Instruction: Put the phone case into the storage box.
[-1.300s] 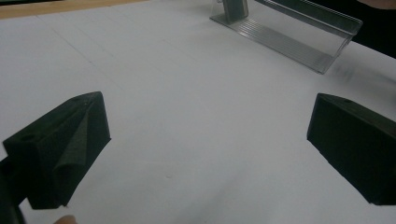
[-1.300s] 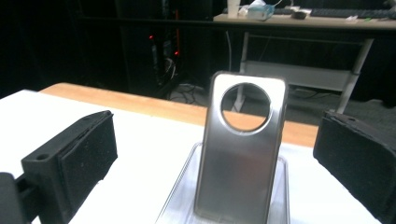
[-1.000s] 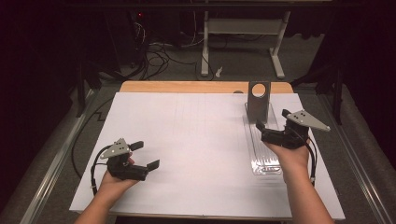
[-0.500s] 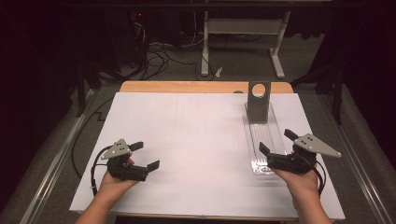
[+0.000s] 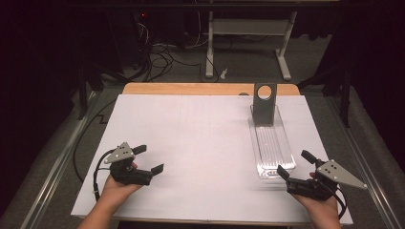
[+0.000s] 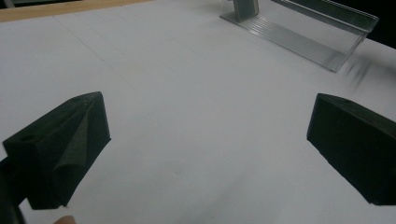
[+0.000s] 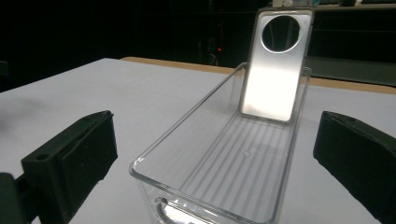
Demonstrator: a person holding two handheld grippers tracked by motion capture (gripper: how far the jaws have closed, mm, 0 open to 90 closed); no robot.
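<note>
A long clear plastic tray [image 5: 273, 145] lies on the white table sheet [image 5: 200, 143] at the right, its length running away from me. A grey phone case [image 5: 263, 102] with a round camera hole stands upright at the tray's far end. In the right gripper view the tray [image 7: 224, 154] is just ahead, with the case [image 7: 275, 65] leaning against its far wall. My right gripper [image 5: 295, 166] is open, just short of the tray's near end, holding nothing. My left gripper [image 5: 148, 159] rests open at the front left, empty. In the left gripper view the tray [image 6: 303, 28] sits far off.
A strip of wooden tabletop [image 5: 191, 89] borders the sheet's far edge. Metal rails [image 5: 52, 171] run along both sides of the table. Beyond it, cables [image 5: 162, 52] and a white desk frame [image 5: 248, 43] stand on a dark floor.
My right gripper has drawn back toward me along the tray, from near its middle to just past its near end. The left gripper has stayed put.
</note>
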